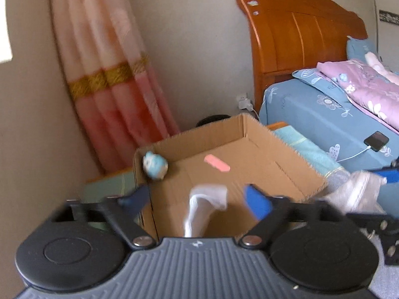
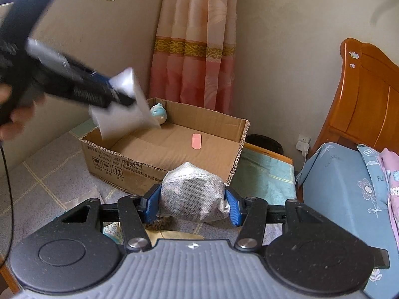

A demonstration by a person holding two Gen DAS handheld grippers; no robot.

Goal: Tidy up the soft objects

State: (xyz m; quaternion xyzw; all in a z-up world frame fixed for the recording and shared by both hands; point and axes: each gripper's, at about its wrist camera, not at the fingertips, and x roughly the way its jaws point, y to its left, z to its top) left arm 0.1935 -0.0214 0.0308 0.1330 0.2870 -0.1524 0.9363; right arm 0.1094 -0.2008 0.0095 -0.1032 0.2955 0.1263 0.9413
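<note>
Here the right gripper (image 2: 192, 205), low in the centre of its own view, is clenched on a bundle of bubble wrap (image 2: 193, 191) squeezed between its 2 blue pads. The cardboard box (image 2: 232, 167) lies straight ahead of it and a little up the frame, its near wall just beyond the bundle, so by my reading the coming move is a short carry forward and over that wall. The left gripper (image 1: 197, 199), at the bottom centre of its view, stands with its jaws spread wide over the open box, and a white sock (image 1: 204, 209) hangs between them, blurred; I cannot tell whether a pad touches it, and it looks let go. In the right view the same sock (image 2: 122, 109) shows at upper left above the box's far corner. The box's long axis runs from lower left to upper right in the right view. Inside sit a small blue toy (image 2: 158, 113) in the far corner and a pink strip (image 2: 196, 141) on the floor. Printing and handling symbols mark the box's outer wall, too small to read.
</note>
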